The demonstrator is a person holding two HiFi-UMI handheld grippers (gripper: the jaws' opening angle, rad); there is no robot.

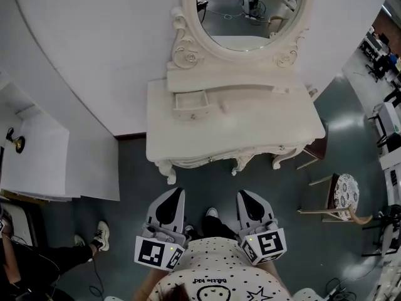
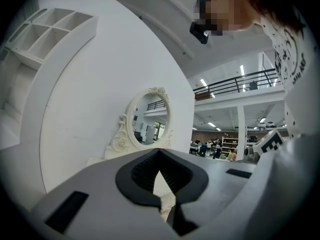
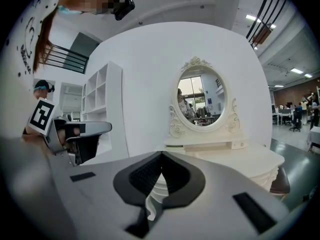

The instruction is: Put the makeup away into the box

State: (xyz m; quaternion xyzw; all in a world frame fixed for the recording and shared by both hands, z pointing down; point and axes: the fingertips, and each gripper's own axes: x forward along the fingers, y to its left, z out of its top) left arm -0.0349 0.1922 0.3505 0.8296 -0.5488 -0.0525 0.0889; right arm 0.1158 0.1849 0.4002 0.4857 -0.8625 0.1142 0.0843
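Cream-white carved wood forms the one dressing surface (image 1: 263,127) in the head view, with scrolled legs and one oval mirror (image 1: 250,11) at its far edge. One small drawer-fronted box (image 1: 190,103) sits on it at the far left, below the mirror. One pale item (image 1: 223,107) lies just right of the box, too small to identify as makeup. Two tools hover near, short of the surface: the left tool (image 1: 171,194) and the right tool (image 1: 245,195), each bearing one marker cube. One chair (image 1: 343,193) with a round patterned seat stands to the right.

In the left gripper view, the left tool (image 2: 159,151) shows two smooth grey jaws with black ribbed pads, clenched tip to tip on nothing.

In the right gripper view, the right tool (image 3: 161,155) is likewise clenched and empty. One white shelf unit (image 3: 102,104) stands at the left.
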